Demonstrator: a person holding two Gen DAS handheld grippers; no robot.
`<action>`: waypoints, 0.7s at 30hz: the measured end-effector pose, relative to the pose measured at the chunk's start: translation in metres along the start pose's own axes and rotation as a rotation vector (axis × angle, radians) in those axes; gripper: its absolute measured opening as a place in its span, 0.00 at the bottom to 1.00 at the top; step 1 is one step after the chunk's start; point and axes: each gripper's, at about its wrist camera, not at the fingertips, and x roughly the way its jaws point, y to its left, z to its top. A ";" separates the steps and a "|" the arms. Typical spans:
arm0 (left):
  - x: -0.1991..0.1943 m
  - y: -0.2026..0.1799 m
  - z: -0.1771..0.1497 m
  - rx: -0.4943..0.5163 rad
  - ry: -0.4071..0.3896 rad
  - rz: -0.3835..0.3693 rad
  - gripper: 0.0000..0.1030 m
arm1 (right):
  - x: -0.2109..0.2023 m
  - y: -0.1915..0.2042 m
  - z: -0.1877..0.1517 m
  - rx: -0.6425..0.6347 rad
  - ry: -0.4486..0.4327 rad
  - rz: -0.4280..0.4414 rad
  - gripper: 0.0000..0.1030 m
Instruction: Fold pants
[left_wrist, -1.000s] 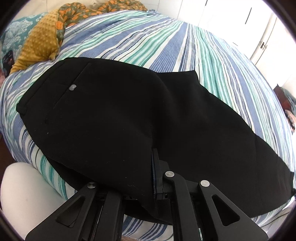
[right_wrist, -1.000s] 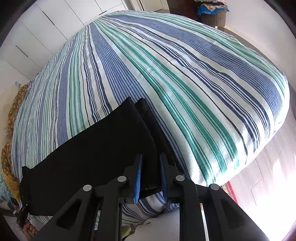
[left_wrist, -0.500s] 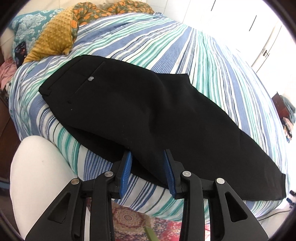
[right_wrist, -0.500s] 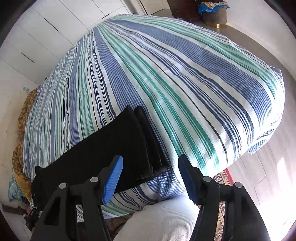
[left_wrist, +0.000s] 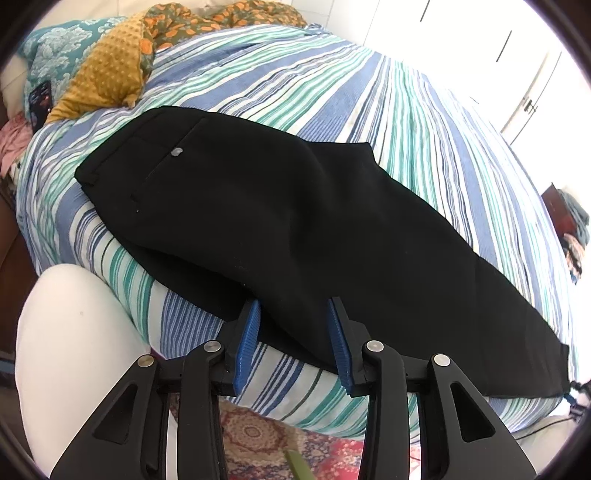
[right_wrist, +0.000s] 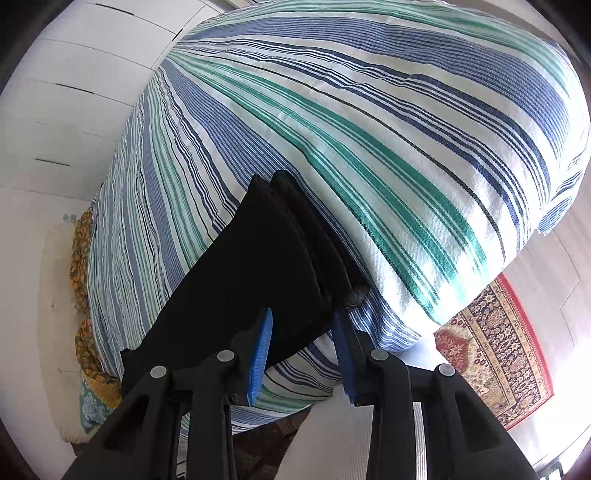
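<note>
Bed (left_wrist: 369, 92): covered with a striped sheet; the black pants (left_wrist: 277, 221) are laid flat across it, along the near edge.
Pants hems (right_wrist: 295, 229): stacked near the corner of the bed.
Left gripper (left_wrist: 293, 343): jaws spread, thigh edge between them, not pinched.
Right gripper (right_wrist: 301, 350): jaws spread at the hem end, nothing held.
Button (left_wrist: 176, 151): seen on the back pocket.
</note>
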 end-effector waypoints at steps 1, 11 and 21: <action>0.000 0.000 0.000 0.003 0.001 -0.001 0.37 | 0.002 0.000 0.001 0.002 -0.006 -0.001 0.31; 0.003 -0.007 -0.002 0.028 0.007 -0.012 0.41 | -0.003 0.007 0.006 -0.170 -0.077 -0.104 0.17; 0.008 -0.008 -0.003 0.025 0.013 -0.007 0.41 | -0.011 -0.029 0.008 0.101 -0.037 0.057 0.45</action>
